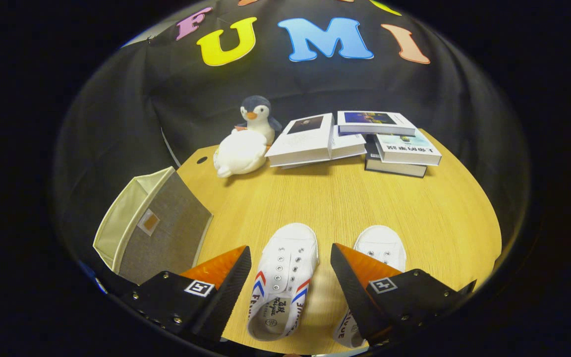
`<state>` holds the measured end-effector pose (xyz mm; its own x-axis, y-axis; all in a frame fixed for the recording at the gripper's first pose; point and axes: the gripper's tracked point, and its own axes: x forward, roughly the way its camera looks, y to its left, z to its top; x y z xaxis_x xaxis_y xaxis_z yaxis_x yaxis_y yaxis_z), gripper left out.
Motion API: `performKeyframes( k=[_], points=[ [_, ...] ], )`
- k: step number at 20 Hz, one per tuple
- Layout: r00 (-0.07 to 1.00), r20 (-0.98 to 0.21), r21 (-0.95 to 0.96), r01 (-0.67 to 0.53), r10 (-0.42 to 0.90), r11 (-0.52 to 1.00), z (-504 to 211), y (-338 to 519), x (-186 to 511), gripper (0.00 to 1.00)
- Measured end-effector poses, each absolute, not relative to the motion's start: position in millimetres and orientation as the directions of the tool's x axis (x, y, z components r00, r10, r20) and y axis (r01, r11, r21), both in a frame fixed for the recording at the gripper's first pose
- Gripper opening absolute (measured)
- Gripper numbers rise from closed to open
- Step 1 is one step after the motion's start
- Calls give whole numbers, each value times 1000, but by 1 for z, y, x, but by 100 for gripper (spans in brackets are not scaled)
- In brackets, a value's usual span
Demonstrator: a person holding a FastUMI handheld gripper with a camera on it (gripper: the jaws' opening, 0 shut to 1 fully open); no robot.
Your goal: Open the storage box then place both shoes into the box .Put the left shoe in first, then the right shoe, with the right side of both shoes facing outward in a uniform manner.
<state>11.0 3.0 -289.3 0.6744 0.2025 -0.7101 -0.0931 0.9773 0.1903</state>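
Observation:
Two white canvas shoes lie on the wooden table with their toes pointing away from me. The left shoe (pixel 282 277) sits between my gripper's fingers, with red and blue stripes on its sides. The right shoe (pixel 381 250) lies beside it, partly hidden behind the right finger (pixel 360 282). My gripper (pixel 290 260) hovers open above the left shoe, its fingers spread wider than the shoe and not touching it. A grey fabric storage box (pixel 159 228) with a cream lining stands at the table's left edge, its top open.
A white plush toy (pixel 240 153) and a penguin plush (pixel 257 116) sit at the back of the table (pixel 345 208). To their right, several books (pixel 365 141) lie in loose stacks. Bare wood lies between the shoes and the books.

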Motion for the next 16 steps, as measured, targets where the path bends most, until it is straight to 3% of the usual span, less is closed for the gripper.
performKeyframes(
  k=[11, 13, 16],
  points=[
    [565, -811, 160, -35, 151, 987, -348, -9, -3, 97],
    [550, -822, 162, -28, 151, 986, -351, -6, -3, 84],
    [526, -835, 170, -35, 163, 985, -356, 1, -3, 84]
  ],
)
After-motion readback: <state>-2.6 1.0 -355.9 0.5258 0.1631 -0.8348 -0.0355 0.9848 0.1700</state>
